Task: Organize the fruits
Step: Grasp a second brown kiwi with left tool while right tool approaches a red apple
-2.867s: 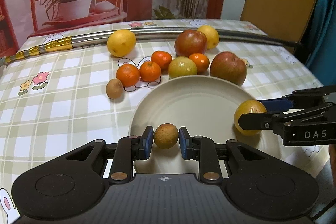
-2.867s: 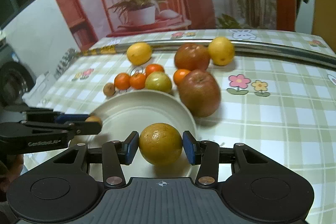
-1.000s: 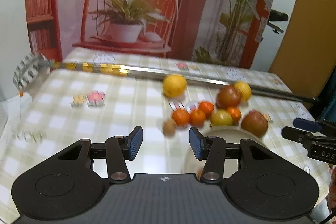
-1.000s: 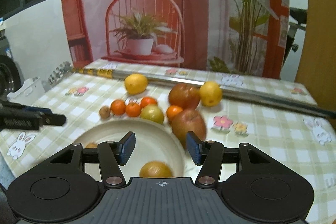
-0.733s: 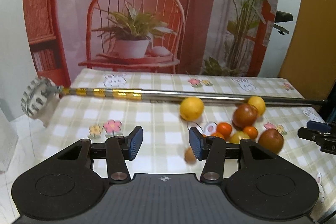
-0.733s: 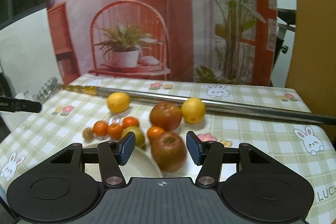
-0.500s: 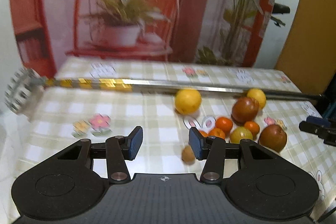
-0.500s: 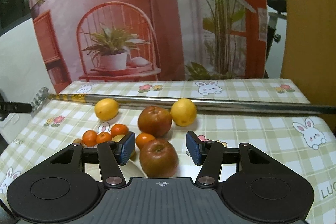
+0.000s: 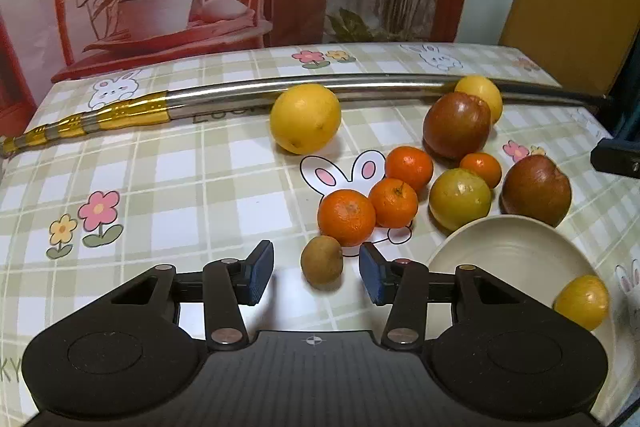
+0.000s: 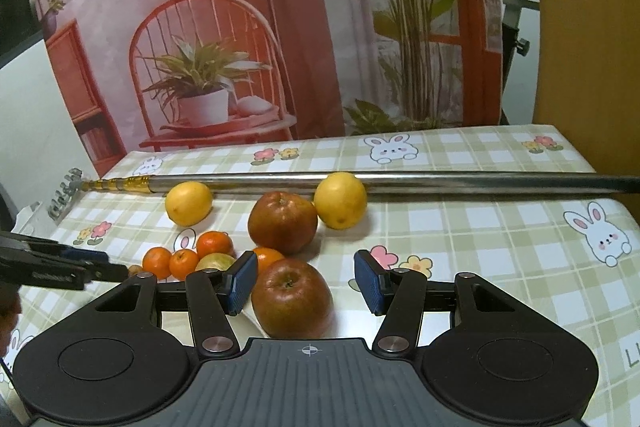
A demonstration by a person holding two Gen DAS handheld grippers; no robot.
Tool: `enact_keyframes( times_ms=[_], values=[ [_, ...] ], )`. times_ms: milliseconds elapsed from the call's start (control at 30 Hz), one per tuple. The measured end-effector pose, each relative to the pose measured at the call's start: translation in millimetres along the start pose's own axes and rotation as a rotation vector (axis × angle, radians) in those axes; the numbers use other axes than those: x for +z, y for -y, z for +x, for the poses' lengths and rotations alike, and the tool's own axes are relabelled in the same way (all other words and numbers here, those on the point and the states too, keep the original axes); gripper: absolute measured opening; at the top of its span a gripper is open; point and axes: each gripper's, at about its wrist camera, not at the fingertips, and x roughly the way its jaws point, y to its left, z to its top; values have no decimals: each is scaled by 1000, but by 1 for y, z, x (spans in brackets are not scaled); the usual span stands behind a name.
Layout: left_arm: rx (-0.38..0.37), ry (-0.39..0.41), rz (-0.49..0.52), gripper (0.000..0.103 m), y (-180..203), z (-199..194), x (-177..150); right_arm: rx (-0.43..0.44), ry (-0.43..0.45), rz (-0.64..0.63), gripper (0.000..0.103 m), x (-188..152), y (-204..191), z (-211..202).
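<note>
Left gripper spread around a small brown fruit, pads clear of it; right gripper spread around an apple, not pinching.

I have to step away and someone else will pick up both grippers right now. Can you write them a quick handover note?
Left gripper: open, jaws either side of the small brown fruit on the tablecloth, not pressing it.
Right gripper: open, framing the near red apple, no grip.
Done: one yellow-orange citrus lies on the cream plate; the rest of the plate is hidden.
Left on the cloth: both apples, two lemons, four mandarins, a greenish fruit and the brown one.
</note>
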Motion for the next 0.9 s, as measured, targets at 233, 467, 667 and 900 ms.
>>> enact_keyframes(
  times_ms=[233, 467, 667, 900],
  values=[
    [3, -24, -6, 40, -2, 12, 1, -4, -15, 15, 50, -2, 5, 5],
    [8, -10, -8, 26, -2, 9, 0, 1, -27, 27, 50, -2, 8, 10],
    [3, 38, -24, 26, -3, -11, 1, 2, -37, 36, 50, -4, 10, 12],
    [-14, 88, -55, 26, 9, -39, -4, 5, -42, 35, 50, -6, 10, 13]
  ],
)
